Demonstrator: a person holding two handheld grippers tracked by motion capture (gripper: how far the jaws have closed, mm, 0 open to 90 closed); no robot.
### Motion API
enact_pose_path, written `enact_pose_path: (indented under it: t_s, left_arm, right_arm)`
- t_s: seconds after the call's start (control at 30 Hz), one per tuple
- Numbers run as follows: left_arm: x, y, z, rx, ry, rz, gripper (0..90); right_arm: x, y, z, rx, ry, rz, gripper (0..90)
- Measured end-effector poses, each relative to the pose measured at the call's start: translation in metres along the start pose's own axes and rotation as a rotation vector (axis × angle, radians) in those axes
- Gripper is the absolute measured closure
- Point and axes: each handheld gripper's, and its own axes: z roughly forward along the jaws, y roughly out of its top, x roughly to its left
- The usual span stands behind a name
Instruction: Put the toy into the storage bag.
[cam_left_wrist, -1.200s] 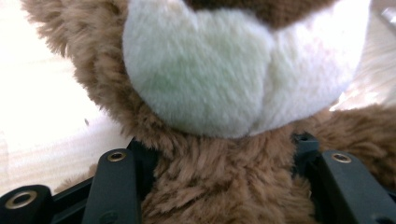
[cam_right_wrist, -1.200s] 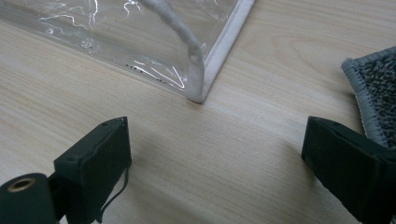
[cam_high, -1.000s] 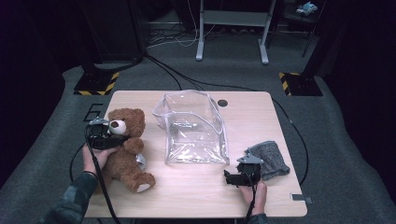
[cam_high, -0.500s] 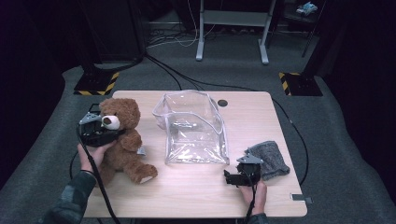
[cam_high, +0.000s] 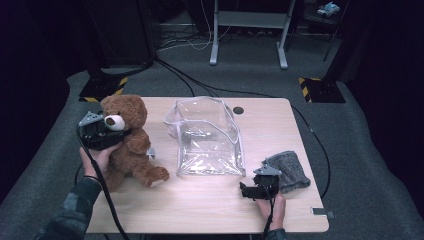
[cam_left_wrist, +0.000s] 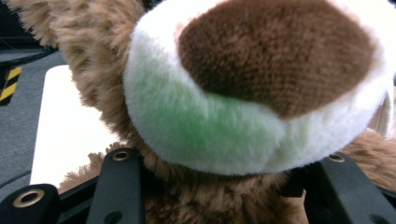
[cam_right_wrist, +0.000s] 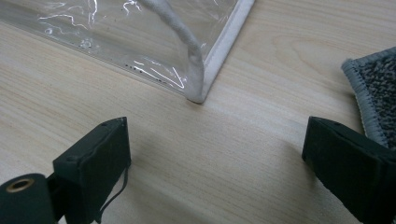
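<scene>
Rose with the left gripper (cam_high: 119, 136) since a second before: teddy bear (cam_high: 131, 150), hauled from a slumped sit to a taller, more upright hang at the left edge of the table (cam_high: 210, 210), head now well above its former spot. Stayed put meanwhile at the front right: right gripper (cam_high: 246, 190), same place as before.

Spanned the middle of the high view as a pale wooden table, with a small dark round hole (cam_high: 238, 110) near its far edge. Stood at the centre of it as a clear plastic bag (cam_high: 207, 137), mouth gaping upward, white-trimmed corner (cam_right_wrist: 201, 88) close ahead of the right gripper's jaws in the right gripper view. Hung left of the bag and apart from it, brown and plush, legs trailing down toward the wood; could not tell whether the feet touched. Lay at the right front as a folded grey cloth (cam_high: 290, 170), just beside the right gripper, its stitched edge (cam_right_wrist: 376, 88) at the right of that gripper's view.

Clamped the bear at the neck, just under the white muzzle (cam_left_wrist: 210, 130), fur bulging between the two black jaws of the left gripper (cam_left_wrist: 219, 196). Was held from below by the left hand (cam_high: 100, 157). Rested low over the table with jaws spread wide and only bare wood between them (cam_right_wrist: 215, 149), gripped from behind by the right hand (cam_high: 272, 207).
</scene>
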Motion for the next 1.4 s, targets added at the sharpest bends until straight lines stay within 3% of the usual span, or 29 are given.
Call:
enact_pose_path:
  t_s: [0.8, 1.4]
  left_arm:
    - [0.012, 0.042, 0.002, -0.055, 0.06, 0.009, 48.2]
    - [0.014, 0.098, 0.002, -0.11, 0.118, 0.028, 48.1]
  right_arm:
    - [0.001, 0.0, 0.0, 0.003, -0.008, -0.004, 7.2]
    - [0.002, 0.0, 0.001, 0.001, -0.011, -0.001, 7.2]
